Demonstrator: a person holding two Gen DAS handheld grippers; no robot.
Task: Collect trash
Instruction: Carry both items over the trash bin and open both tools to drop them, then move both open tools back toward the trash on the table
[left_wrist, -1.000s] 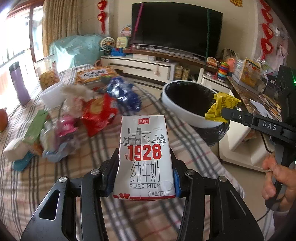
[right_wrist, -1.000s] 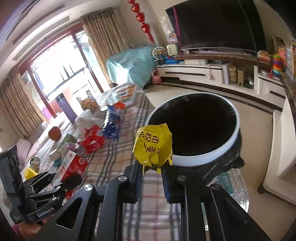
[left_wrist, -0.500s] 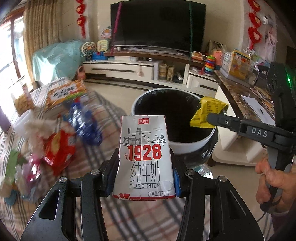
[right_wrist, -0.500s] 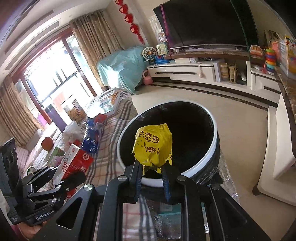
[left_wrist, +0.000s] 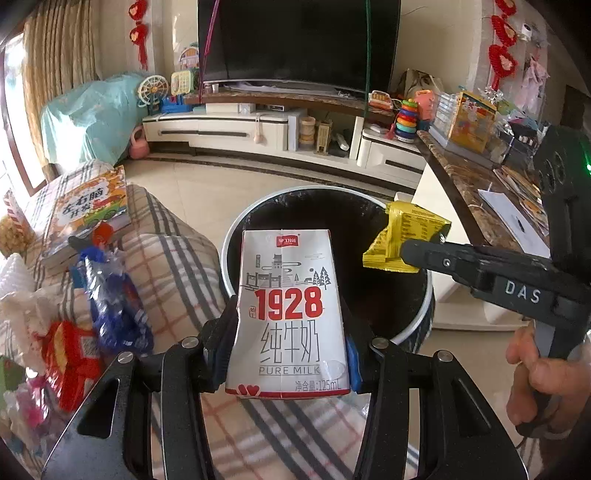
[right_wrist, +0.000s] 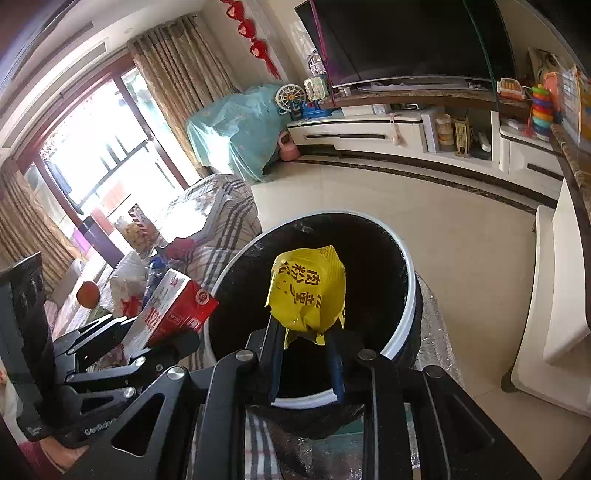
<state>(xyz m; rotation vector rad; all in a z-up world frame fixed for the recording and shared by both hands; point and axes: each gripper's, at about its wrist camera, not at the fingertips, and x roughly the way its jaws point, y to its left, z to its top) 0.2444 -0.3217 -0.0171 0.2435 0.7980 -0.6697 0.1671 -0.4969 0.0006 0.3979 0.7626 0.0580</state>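
Note:
A white "1928" milk carton (left_wrist: 288, 295) stands upright in my left gripper (left_wrist: 288, 326), whose jaws press on its sides. It hangs at the near rim of the round black-lined trash bin (left_wrist: 236, 236). In the right wrist view, my right gripper (right_wrist: 304, 332) holds a crumpled yellow packet (right_wrist: 306, 288) over the bin's mouth (right_wrist: 408, 314). Its jaws are opening, with the packet still between the pads. The left wrist view shows that packet (left_wrist: 406, 229) at the right gripper's tip (left_wrist: 410, 254). The red side of the carton (right_wrist: 173, 306) shows at left.
A checked cloth (left_wrist: 177, 258) covers the table left of the bin, with a blue wrapper (left_wrist: 110, 302), a red packet (left_wrist: 70, 358) and a picture book (left_wrist: 88, 210). A marble counter (left_wrist: 465, 177) runs on the right. A hand (left_wrist: 539, 384) grips the right tool. A TV cabinet (left_wrist: 258, 125) stands behind.
Both grippers have swung from the table toward the bin with their loads. The carton now hangs at the bin's rim and the yellow packet over its mouth. The table trash has slid left.

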